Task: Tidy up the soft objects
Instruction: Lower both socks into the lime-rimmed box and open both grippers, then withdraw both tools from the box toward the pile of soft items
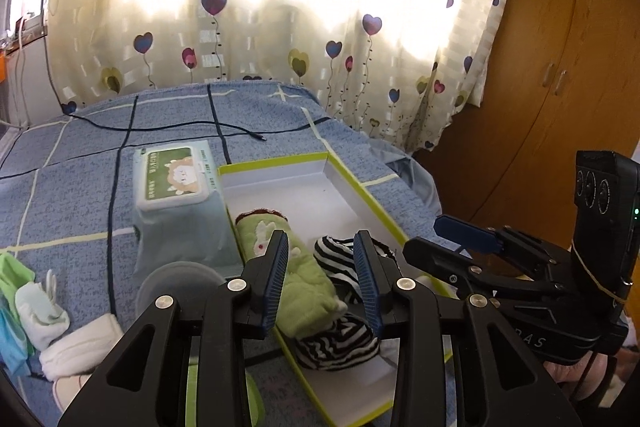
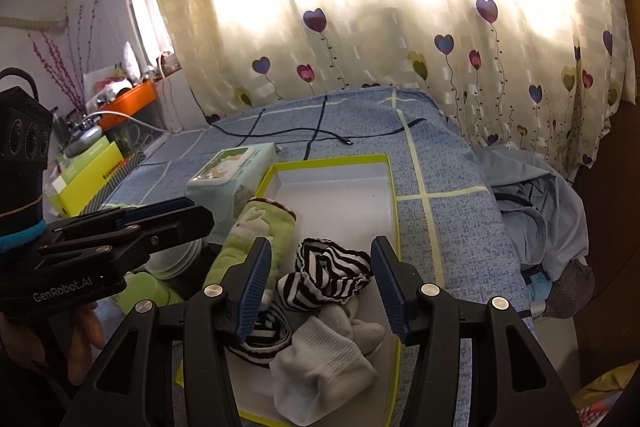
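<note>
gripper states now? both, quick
Left gripper: open, holding nothing, above the green cloth roll.
Right gripper: open, holding nothing, above the striped socks.

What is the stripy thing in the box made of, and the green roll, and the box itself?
The stripy thing looks like stretchy knitted cloth: it crumples, and its black and white stripes bend. The green roll looks like fuzzy terry cloth, with a nubby surface and a stitched animal patch. The box seems to be stiff smooth cardboard, white inside with thin, straight yellow-green walls. I can't be sure by looks alone.

One yellow-edged box (image 2: 394, 211), one wipes pack (image 1: 176, 179), two striped socks (image 2: 328, 277), one green roll (image 1: 296, 267)
</note>
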`<state>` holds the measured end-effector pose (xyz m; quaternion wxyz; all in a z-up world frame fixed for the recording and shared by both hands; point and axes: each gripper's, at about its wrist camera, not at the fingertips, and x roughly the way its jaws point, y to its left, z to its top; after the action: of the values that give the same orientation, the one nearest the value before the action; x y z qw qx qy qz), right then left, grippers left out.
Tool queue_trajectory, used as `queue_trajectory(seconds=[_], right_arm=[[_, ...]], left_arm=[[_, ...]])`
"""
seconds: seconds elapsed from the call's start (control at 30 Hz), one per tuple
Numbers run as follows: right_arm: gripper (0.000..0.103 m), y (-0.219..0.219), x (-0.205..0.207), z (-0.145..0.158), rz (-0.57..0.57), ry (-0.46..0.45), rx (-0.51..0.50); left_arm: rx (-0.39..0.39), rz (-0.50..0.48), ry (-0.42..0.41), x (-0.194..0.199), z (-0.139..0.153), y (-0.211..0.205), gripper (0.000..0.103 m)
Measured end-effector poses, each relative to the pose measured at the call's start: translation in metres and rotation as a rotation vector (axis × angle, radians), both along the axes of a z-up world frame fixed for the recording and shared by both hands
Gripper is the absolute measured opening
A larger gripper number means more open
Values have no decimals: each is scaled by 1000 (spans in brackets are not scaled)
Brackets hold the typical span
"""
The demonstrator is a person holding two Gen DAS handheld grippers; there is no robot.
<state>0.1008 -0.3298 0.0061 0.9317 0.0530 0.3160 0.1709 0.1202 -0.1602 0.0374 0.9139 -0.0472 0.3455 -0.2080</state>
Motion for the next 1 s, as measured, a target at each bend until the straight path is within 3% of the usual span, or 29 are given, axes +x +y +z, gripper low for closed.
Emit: queue_trajectory(seconds=[0.6, 1.0], right_arm=[[67, 45, -43, 19, 64, -56, -65], [69, 84, -59, 24, 136, -70, -88]], left_arm=[[-36, 60, -8, -44, 2, 51, 35], [-40, 100, -30, -72, 1, 85, 35]])
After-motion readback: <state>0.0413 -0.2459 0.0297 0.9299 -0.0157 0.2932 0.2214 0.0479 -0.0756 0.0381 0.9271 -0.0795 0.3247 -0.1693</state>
